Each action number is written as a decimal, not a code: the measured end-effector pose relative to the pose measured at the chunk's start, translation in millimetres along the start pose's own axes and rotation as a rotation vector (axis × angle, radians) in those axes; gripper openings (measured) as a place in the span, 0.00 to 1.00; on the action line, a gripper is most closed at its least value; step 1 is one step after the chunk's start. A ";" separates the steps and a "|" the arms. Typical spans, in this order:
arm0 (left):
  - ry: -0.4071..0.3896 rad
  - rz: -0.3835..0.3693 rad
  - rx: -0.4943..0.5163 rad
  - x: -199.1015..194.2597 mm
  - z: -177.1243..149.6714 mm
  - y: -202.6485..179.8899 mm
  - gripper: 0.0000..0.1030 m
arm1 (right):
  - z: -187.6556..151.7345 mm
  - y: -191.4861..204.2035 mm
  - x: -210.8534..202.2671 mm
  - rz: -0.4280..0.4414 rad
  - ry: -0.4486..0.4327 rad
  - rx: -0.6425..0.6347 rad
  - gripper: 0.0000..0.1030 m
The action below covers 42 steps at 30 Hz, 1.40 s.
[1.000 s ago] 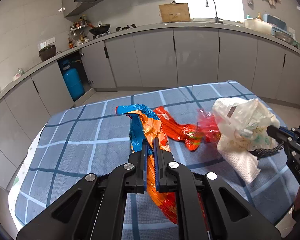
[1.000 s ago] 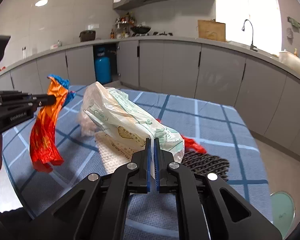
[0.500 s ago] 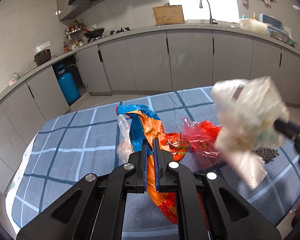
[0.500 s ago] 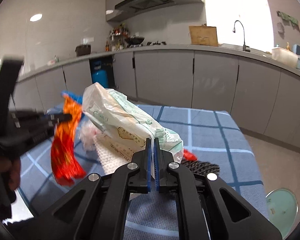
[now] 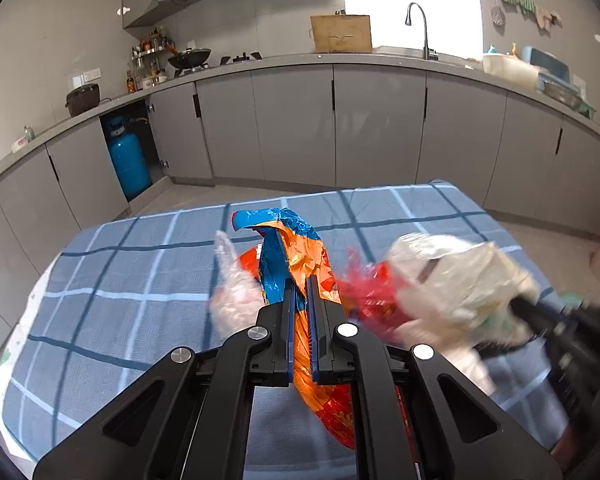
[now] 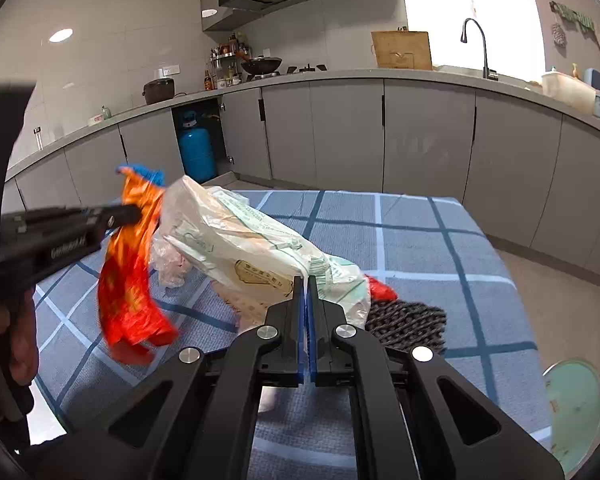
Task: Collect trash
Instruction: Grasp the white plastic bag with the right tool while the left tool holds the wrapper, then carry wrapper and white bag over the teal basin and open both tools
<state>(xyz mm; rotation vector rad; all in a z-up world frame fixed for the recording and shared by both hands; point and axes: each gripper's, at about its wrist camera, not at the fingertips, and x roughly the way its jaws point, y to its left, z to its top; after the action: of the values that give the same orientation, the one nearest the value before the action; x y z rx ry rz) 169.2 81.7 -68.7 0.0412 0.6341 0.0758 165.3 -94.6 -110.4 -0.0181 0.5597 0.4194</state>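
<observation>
My left gripper [image 5: 299, 282] is shut on an orange and blue snack wrapper [image 5: 300, 248], held above the blue checked tablecloth [image 5: 119, 264]. The wrapper also shows in the right wrist view [image 6: 129, 264], hanging from the left gripper [image 6: 129, 212]. My right gripper [image 6: 304, 280] is shut on a white plastic bag with green print [image 6: 251, 248], lifted off the table. In the left wrist view the bag [image 5: 460, 280] is blurred, right of the wrapper. A clear plastic wrapper [image 5: 231, 292] and red wrappers [image 5: 364, 300] lie on the cloth between them.
A black mesh scrubber [image 6: 408, 320] lies on the cloth at the right. A pale green bin [image 6: 576, 404] stands on the floor beyond the table's right edge. Grey kitchen cabinets [image 5: 291, 128] and a blue gas cylinder [image 5: 127, 156] line the back.
Both grippers have risen and come closer together. The white bag has swung left toward the orange wrapper. A clear plastic wrapper on the cloth has come into view.
</observation>
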 end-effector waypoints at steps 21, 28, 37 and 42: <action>0.176 0.048 0.106 74.2 -45.4 -70.2 0.06 | -2.4 -42.1 -24.5 0.038 -0.053 0.156 0.03; 0.098 0.004 0.075 24.8 -23.8 -51.4 0.06 | 4.5 -78.1 -49.5 -0.075 -0.089 0.168 0.03; -0.044 -0.027 0.093 -15.8 25.2 -61.6 0.06 | -13.1 -130.0 -70.7 -0.197 -0.097 0.215 0.03; -0.064 -0.122 0.170 -8.6 34.6 -121.4 0.06 | -28.4 -165.4 -88.0 -0.289 -0.095 0.246 0.03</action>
<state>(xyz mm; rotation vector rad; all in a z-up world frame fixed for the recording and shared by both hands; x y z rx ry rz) 189.9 -40.6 -43.3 0.1679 0.5770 -0.0971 148.1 -283.2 -104.8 0.1551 0.5031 0.0680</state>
